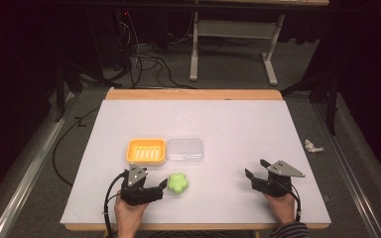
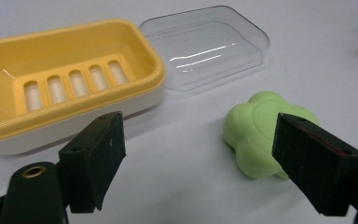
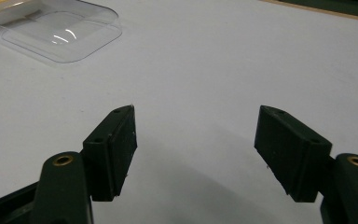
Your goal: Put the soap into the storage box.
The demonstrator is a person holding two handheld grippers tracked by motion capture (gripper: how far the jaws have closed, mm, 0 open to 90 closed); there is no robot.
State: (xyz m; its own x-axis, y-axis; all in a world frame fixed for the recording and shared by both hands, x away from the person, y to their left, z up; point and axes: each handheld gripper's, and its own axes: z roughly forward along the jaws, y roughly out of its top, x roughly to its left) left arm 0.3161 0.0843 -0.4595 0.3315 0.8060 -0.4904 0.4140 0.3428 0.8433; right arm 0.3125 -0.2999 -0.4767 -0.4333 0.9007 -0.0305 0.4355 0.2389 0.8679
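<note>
A green, lobed soap [image 1: 177, 183] lies on the white table near the front, just right of my left gripper [image 1: 155, 181]. In the left gripper view that gripper [image 2: 200, 149] is open, and the soap [image 2: 254, 130] lies just ahead of its right pad [image 2: 312, 161], partly hidden by it and not between the jaws. Behind the soap stand an empty yellow soap dish [image 1: 146, 150] [image 2: 74, 35] and a clear lid [image 1: 185, 150] [image 2: 205, 46], side by side. My right gripper [image 1: 256, 168] [image 3: 196, 140] is open over bare table at the front right, holding nothing.
The white table top [image 1: 238, 124] has a wooden strip along its far edge. A crumpled scrap [image 1: 313, 146] lies on the floor to the right. Cables and a desk frame [image 1: 233, 29] are beyond the table. The clear lid [image 3: 58, 30] is far left of my right gripper.
</note>
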